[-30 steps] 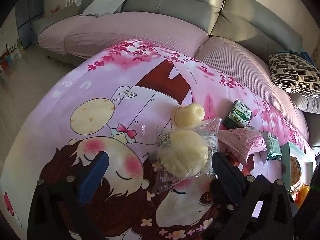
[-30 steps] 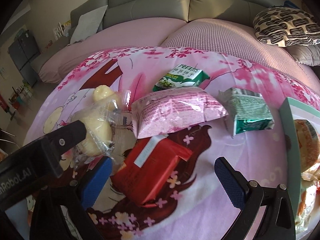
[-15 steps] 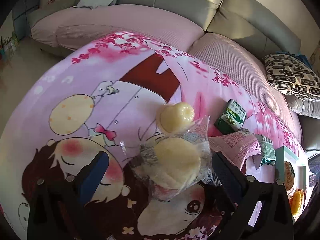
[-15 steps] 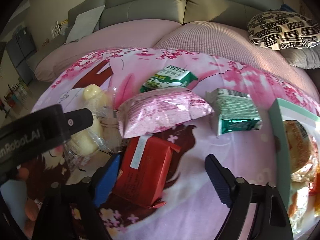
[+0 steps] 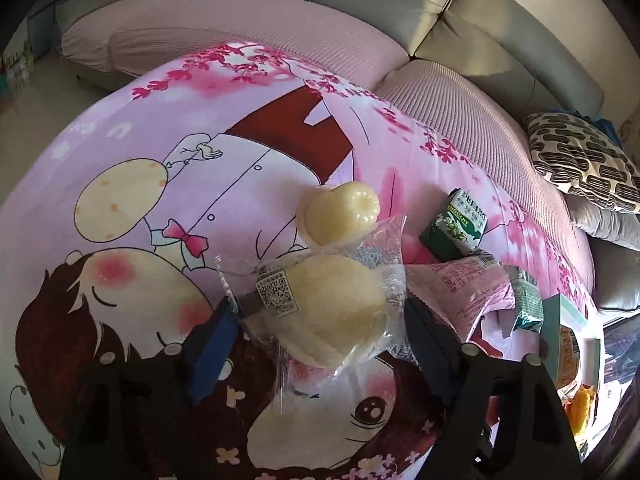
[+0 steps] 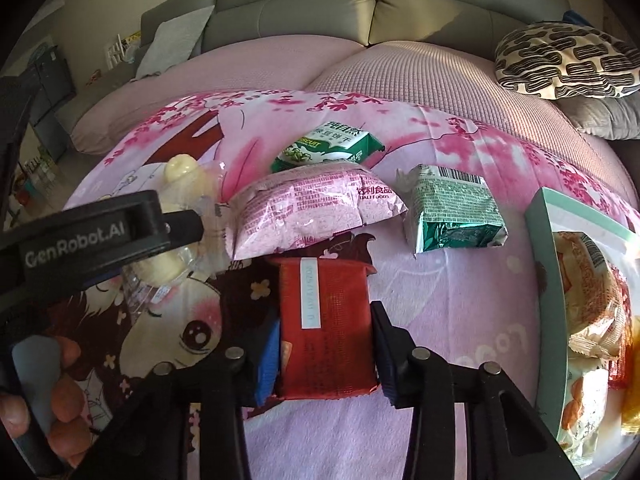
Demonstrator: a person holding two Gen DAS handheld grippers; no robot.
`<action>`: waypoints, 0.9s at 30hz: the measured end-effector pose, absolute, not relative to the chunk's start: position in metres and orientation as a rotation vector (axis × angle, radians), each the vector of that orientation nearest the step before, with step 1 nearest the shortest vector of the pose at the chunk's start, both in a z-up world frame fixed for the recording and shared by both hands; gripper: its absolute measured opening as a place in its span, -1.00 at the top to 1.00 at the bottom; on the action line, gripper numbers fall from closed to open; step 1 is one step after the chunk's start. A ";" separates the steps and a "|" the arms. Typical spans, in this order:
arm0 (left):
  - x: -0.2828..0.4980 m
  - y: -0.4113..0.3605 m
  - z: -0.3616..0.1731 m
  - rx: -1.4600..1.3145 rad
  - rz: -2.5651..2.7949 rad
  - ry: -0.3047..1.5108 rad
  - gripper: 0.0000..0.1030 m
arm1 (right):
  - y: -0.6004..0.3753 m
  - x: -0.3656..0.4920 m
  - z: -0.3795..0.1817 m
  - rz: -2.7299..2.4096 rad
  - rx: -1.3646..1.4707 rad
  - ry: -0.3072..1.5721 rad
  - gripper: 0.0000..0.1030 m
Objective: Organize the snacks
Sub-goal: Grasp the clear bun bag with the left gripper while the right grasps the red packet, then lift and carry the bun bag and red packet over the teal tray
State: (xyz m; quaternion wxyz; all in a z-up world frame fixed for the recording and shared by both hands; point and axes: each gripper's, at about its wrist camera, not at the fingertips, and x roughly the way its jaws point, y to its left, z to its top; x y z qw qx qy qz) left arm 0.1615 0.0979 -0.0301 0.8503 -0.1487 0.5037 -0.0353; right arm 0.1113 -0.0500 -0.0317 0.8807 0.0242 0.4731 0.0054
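Observation:
My left gripper (image 5: 316,336) is closed around a clear-wrapped pale bun (image 5: 332,312), its pads against the wrapper on both sides. A second pale round pastry (image 5: 340,212) lies just beyond it. My right gripper (image 6: 326,348) is shut on a red snack packet (image 6: 326,320), pads pressed on its two sides. A pink snack bag (image 6: 308,208), a green biscuit pack (image 6: 328,146) and a green foil pack (image 6: 452,216) lie on the pink cartoon cloth (image 6: 440,300). The left gripper's body (image 6: 100,236) shows at the left of the right wrist view.
A mint-rimmed white box (image 6: 548,248) at the right holds several wrapped snacks (image 6: 588,280); it also shows in the left wrist view (image 5: 560,316). A grey and pink sofa (image 5: 360,40) curves behind the table, with a patterned cushion (image 6: 560,60).
Both grippers moved forward and closed: the left pads now press the wrapped bun, and the right pads now squeeze the red packet, which turned lengthwise between them.

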 end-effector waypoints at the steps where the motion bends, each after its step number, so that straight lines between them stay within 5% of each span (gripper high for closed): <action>1: 0.160 0.098 -0.029 -0.315 -0.076 1.058 -0.54 | -0.051 0.110 -0.031 0.014 0.052 0.987 0.17; 12: 0.144 0.095 -0.014 -0.308 -0.086 1.022 -0.33 | -0.066 0.086 -0.016 0.014 0.085 0.973 0.19; 27: 0.127 0.077 0.031 -0.286 -0.122 0.904 -0.32 | -0.107 0.049 0.022 -0.060 0.147 0.902 0.19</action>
